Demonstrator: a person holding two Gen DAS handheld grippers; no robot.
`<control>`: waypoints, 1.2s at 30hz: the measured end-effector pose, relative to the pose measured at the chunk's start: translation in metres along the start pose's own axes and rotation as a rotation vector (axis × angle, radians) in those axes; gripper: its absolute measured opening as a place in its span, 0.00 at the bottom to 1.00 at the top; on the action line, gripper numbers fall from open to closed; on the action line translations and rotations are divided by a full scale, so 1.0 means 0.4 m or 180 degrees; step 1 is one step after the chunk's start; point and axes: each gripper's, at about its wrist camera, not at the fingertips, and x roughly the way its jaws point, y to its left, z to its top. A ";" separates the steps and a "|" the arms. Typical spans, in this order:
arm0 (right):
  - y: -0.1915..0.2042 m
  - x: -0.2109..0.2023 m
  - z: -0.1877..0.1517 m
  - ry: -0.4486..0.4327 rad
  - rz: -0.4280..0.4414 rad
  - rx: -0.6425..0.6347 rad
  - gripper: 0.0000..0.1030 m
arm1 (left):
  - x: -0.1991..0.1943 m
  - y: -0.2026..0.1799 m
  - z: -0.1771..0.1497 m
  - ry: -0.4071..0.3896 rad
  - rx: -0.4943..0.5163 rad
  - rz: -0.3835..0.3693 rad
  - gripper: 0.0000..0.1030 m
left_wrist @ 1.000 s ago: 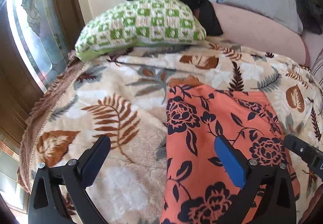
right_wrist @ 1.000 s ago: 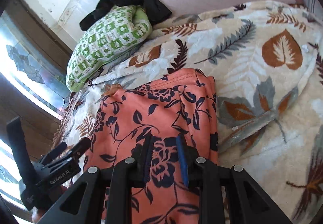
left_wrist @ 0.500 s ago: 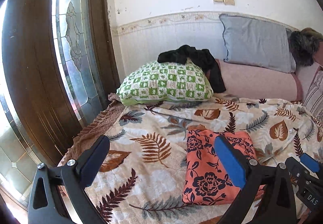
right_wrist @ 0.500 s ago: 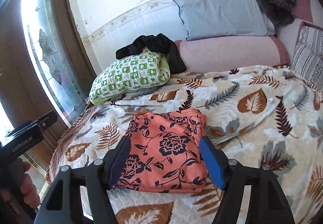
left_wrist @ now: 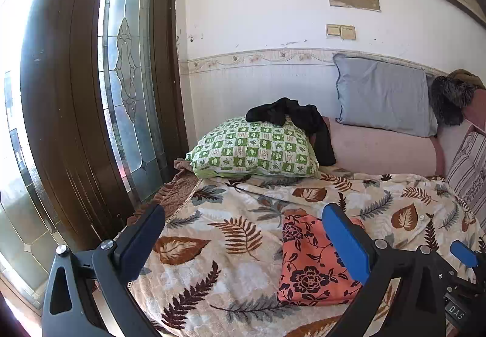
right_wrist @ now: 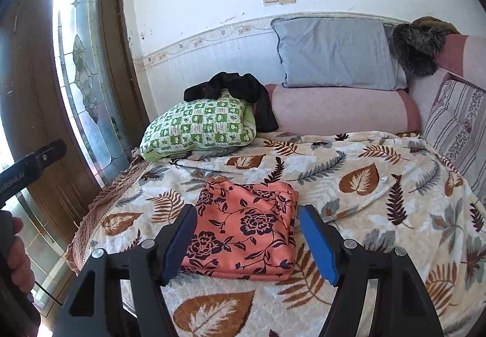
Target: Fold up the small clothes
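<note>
Both claws up off the bed, nothing in either. My left claw [left_wrist: 243,241] is spread wide, w/ its pads far apart, empty. My right claw [right_wrist: 247,241] is open too, a bit less wide, also empty; its pads frame the garment in the right wrist view but don't touch it.

The folded orange floral garment [right_wrist: 247,227] lies flat as a neat rectangle on the leaf-print blanket [right_wrist: 379,200], near the bed's front edge. In the left wrist view it sits at approx 4 o'clock [left_wrist: 306,264], partly hidden behind my right pad [left_wrist: 344,242]. The other claw's body shows at far 4 o'clock there.

Around it: a green checked pillow [right_wrist: 197,124] at 11 o'clock from the garment, well apart, w/ a black garment [right_wrist: 240,91] draped over its top & down its right side. Behind that, a pink bolster [right_wrist: 337,109] runs along the wall, w/ a grey-blue pillow [right_wrist: 334,53] leaning on top. A dark furry item [right_wrist: 416,46] is at 2 o'clock; can't tell what it is. A striped cushion [right_wrist: 458,124] is at 3 o'clock. A wood door w/ leaded glass [left_wrist: 127,78] is at 9 o'clock, close by the bed's left edge. A brown quilted edge [left_wrist: 176,194] pokes out under the blanket on that side. Nothing lies btw the claws & the garment.
</note>
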 end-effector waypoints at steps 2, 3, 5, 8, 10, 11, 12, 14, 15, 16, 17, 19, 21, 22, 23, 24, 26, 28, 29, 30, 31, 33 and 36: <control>0.008 -0.020 0.004 -0.0024 -0.0003 -0.0016 0.72 | -0.020 0.005 0.004 -0.0042 0.0006 0.0042 1.00; 0.012 -0.031 0.006 -0.0039 -0.0010 -0.0024 0.72 | -0.029 0.007 0.007 -0.0044 0.0008 0.0040 1.00; 0.018 -0.052 0.012 -0.0072 -0.0024 -0.0037 0.72 | -0.042 0.012 0.015 -0.0022 0.0021 -0.0031 1.00; 0.026 -0.085 0.023 -0.0136 -0.0022 -0.0055 0.72 | -0.071 0.021 0.027 -0.0062 0.0010 -0.0017 1.00; 0.036 -0.109 0.032 -0.0186 -0.0025 -0.0082 0.72 | -0.092 0.024 0.035 -0.0112 0.0020 -0.0014 1.00; 0.041 -0.120 0.036 -0.0212 -0.0025 -0.0095 0.72 | -0.102 0.026 0.039 -0.0134 0.0021 -0.0021 1.00; 0.045 -0.129 0.039 -0.0235 -0.0019 -0.0106 0.72 | -0.113 0.030 0.043 -0.0156 0.0015 -0.0028 1.00; 0.057 -0.145 0.045 -0.0272 -0.0010 -0.0129 0.72 | -0.129 0.038 0.050 -0.0192 -0.0001 -0.0034 1.00; 0.064 -0.152 0.047 -0.0285 -0.0015 -0.0138 0.72 | -0.136 0.042 0.054 -0.0208 -0.0004 -0.0040 1.00; 0.069 -0.157 0.050 -0.0291 -0.0021 -0.0150 0.72 | -0.140 0.045 0.057 -0.0221 -0.0006 -0.0053 1.00; 0.076 -0.161 0.052 -0.0297 -0.0036 -0.0162 0.72 | -0.145 0.048 0.059 -0.0230 -0.0006 -0.0065 1.00; 0.090 -0.167 0.054 -0.0307 -0.0059 -0.0188 0.72 | -0.151 0.052 0.062 -0.0239 0.0001 -0.0063 1.00; 0.101 -0.168 0.055 -0.0301 -0.0062 -0.0209 0.72 | -0.157 0.056 0.064 -0.0254 0.0001 -0.0053 1.00; 0.106 -0.170 0.056 -0.0295 -0.0070 -0.0218 0.72 | -0.159 0.057 0.063 -0.0261 0.0001 -0.0054 1.00; 0.110 -0.170 0.056 -0.0292 -0.0080 -0.0226 0.72 | -0.161 0.058 0.064 -0.0264 0.0006 -0.0054 1.00; 0.114 -0.169 0.057 -0.0289 -0.0091 -0.0233 0.72 | -0.161 0.059 0.064 -0.0264 0.0009 -0.0055 1.00; 0.124 -0.169 0.059 -0.0278 -0.0120 -0.0257 0.72 | -0.162 0.059 0.064 -0.0261 -0.0001 -0.0054 1.00; 0.133 -0.164 0.060 -0.0259 -0.0164 -0.0301 0.72 | -0.163 0.059 0.063 -0.0259 -0.0006 -0.0062 1.00; 0.139 -0.162 0.060 -0.0254 -0.0194 -0.0321 0.72 | -0.163 0.060 0.064 -0.0257 -0.0006 -0.0063 1.00; 0.144 -0.160 0.060 -0.0250 -0.0220 -0.0336 0.72 | -0.164 0.061 0.064 -0.0259 -0.0006 -0.0063 1.00; 0.148 -0.159 0.060 -0.0247 -0.0235 -0.0345 0.72 | -0.164 0.061 0.064 -0.0260 -0.0007 -0.0062 1.00; 0.152 -0.157 0.061 -0.0241 -0.0244 -0.0347 0.72 | -0.167 0.063 0.065 -0.0274 -0.0006 -0.0057 1.00; 0.149 -0.158 0.061 -0.0248 -0.0227 -0.0348 0.72 | -0.167 0.065 0.066 -0.0275 -0.0004 -0.0055 1.00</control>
